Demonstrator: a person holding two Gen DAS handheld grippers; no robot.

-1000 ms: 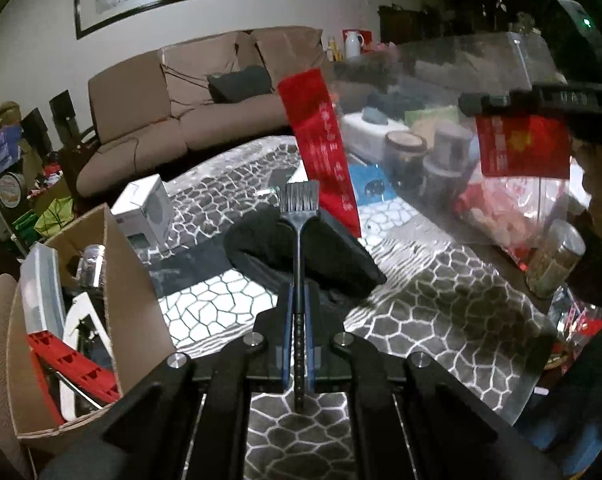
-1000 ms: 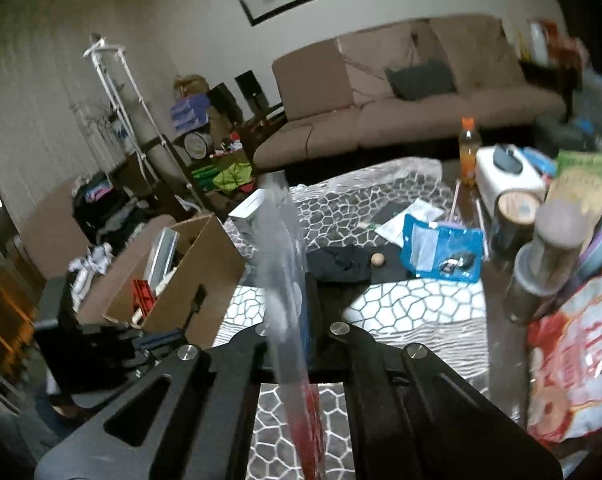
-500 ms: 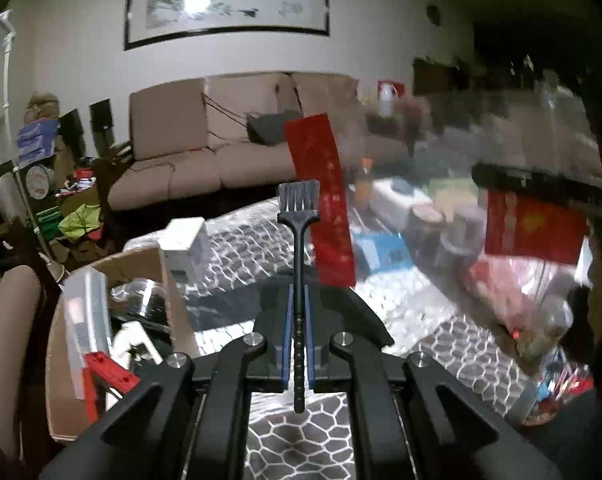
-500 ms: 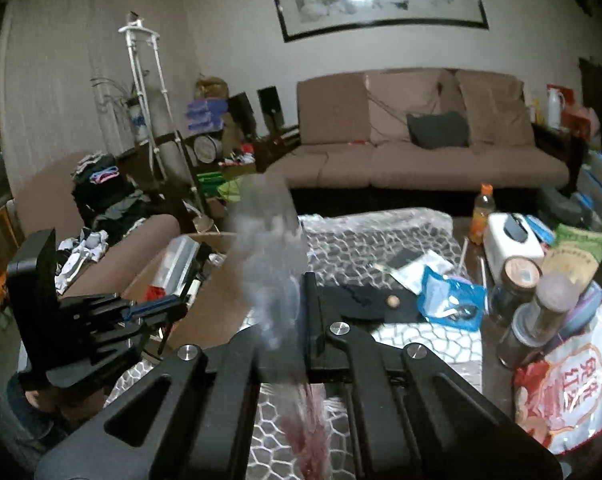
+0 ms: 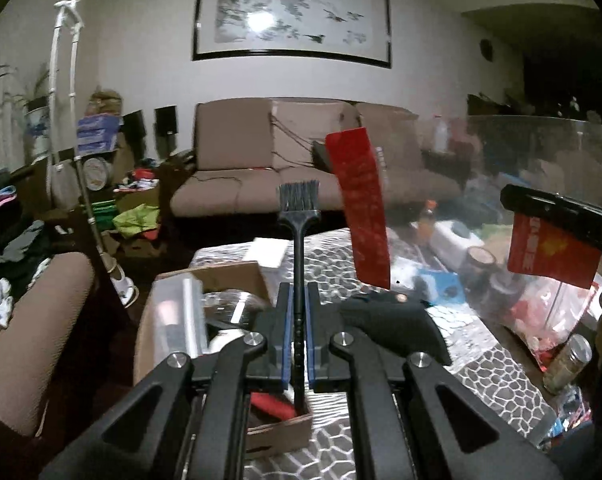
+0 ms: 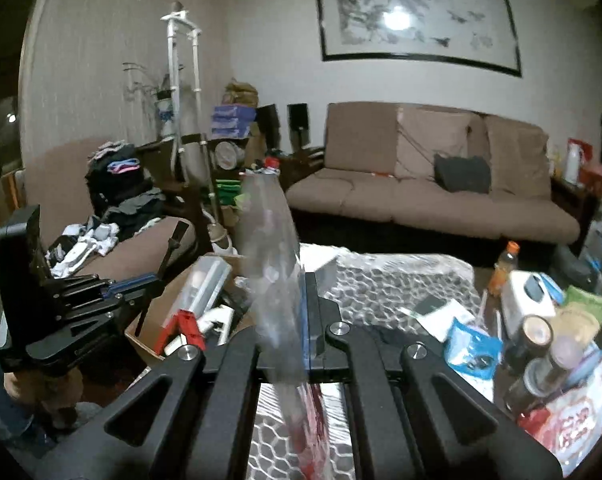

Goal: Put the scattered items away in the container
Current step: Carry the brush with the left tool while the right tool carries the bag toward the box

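Note:
My left gripper (image 5: 297, 300) is shut on the thin black handle of a brush (image 5: 299, 200), whose bristles point up and away. It hovers over an open cardboard box (image 5: 225, 276) that holds a clear plastic case (image 5: 177, 312) and a red item (image 5: 271, 405). My right gripper (image 6: 297, 304) is shut on a clear plastic bag (image 6: 267, 240) with red print low down; the bag hides its left finger. In the left wrist view the same bag (image 5: 361, 208) hangs at the right. In the right wrist view the left gripper (image 6: 157, 278) and the brush (image 6: 177, 234) are above the box (image 6: 149, 324).
The table (image 6: 381, 280) wears a honeycomb-pattern cloth. On it lie a black cloth (image 5: 393, 316), a blue pouch (image 6: 473, 348), jars (image 6: 537, 336), an orange-capped bottle (image 6: 507, 260) and snack bags (image 6: 573, 412). A brown sofa (image 6: 429, 200) stands behind, an armchair (image 5: 33, 320) at left.
Both grippers have risen and swung left toward the cardboard box, each with its item still in it. The box now sits right below the left gripper, and both views have levelled out.

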